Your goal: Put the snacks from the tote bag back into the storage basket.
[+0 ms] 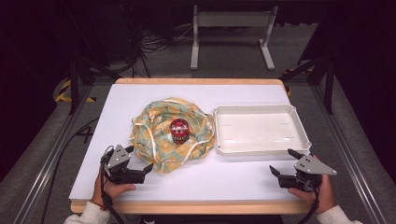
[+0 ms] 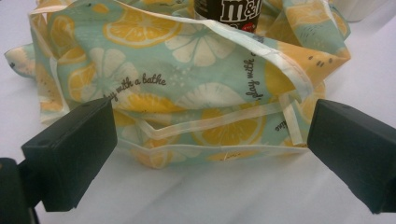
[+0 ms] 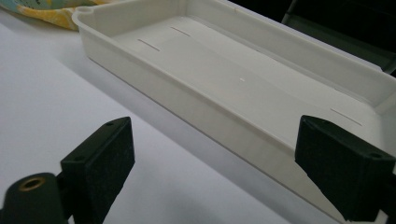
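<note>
**Two open grippers at the near edge, cloth bag and tray beyond**

Nearest the high camera, at the bottom edge, the person's white sleeves and hands come in, each holding a gripper over the white table top (image 1: 93, 140). The left gripper (image 1: 139, 169) sits at the near left, its jaws spread wide and pointing toward the crumpled cloth bag (image 1: 170, 133); in the left gripper view the two black jaws stand far apart on either side of the bag's near folds (image 2: 196, 107), close to the fabric but closed on nothing. The bag is pale green with yellow citrus slices and cream edging (small script runs along the print), and it lies in a loose heap around the middle of the table.

A small dark jar with a red top (image 1: 179, 130) stands upright in the hollow of the bag; its lower label shows at the top of the left gripper view (image 2: 229, 11).

The right gripper (image 1: 285, 163) is at the near right, jaws also wide apart and holding nothing, aimed at the near wall of the shallow white tray (image 1: 301, 135). The tray lies just beside the bag, on its right, and its near rim crosses between the jaws in the right gripper view (image 3: 224, 116). A corner of the bag shows beyond the tray there (image 3: 46, 11).
</note>
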`<act>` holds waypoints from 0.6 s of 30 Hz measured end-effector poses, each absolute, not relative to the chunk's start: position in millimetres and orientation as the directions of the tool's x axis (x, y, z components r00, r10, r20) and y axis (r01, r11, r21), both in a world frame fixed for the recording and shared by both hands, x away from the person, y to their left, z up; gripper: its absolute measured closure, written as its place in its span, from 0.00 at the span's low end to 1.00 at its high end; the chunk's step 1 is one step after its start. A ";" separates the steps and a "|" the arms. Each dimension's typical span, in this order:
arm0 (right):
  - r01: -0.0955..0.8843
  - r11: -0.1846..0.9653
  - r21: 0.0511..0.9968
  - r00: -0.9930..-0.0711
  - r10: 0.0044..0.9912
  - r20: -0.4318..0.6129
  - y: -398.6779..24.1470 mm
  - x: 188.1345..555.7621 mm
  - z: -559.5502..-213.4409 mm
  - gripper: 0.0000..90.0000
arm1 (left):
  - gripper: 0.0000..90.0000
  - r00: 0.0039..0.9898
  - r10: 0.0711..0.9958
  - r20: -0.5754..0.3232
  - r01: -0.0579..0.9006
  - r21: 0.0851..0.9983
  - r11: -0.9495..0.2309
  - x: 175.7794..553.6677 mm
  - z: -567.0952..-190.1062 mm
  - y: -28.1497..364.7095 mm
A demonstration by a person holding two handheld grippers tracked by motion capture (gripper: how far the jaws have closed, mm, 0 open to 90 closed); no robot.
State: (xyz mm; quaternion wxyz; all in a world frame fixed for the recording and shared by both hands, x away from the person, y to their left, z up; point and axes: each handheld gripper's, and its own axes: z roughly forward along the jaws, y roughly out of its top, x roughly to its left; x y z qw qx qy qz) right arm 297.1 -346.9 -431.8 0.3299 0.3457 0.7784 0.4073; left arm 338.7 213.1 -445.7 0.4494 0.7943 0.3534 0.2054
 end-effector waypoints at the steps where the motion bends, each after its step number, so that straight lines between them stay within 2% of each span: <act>1: 0.271 0.429 0.862 -0.541 0.808 -0.233 -347.5 296.4 -431.9 0.14 | 0.02 0.667 0.745 0.010 0.375 0.859 -0.347 339.3 -445.4 212.9; 13: 0.274 0.441 0.854 -0.533 0.809 -0.247 -346.3 289.6 -430.2 0.14 | 0.04 0.697 0.717 0.011 0.360 0.859 -0.364 339.2 -438.2 207.8; 18: 0.274 0.443 0.853 -0.534 0.808 -0.248 -344.8 290.8 -430.6 0.14 | 0.05 0.710 0.704 0.011 0.345 0.866 -0.361 342.3 -421.3 205.6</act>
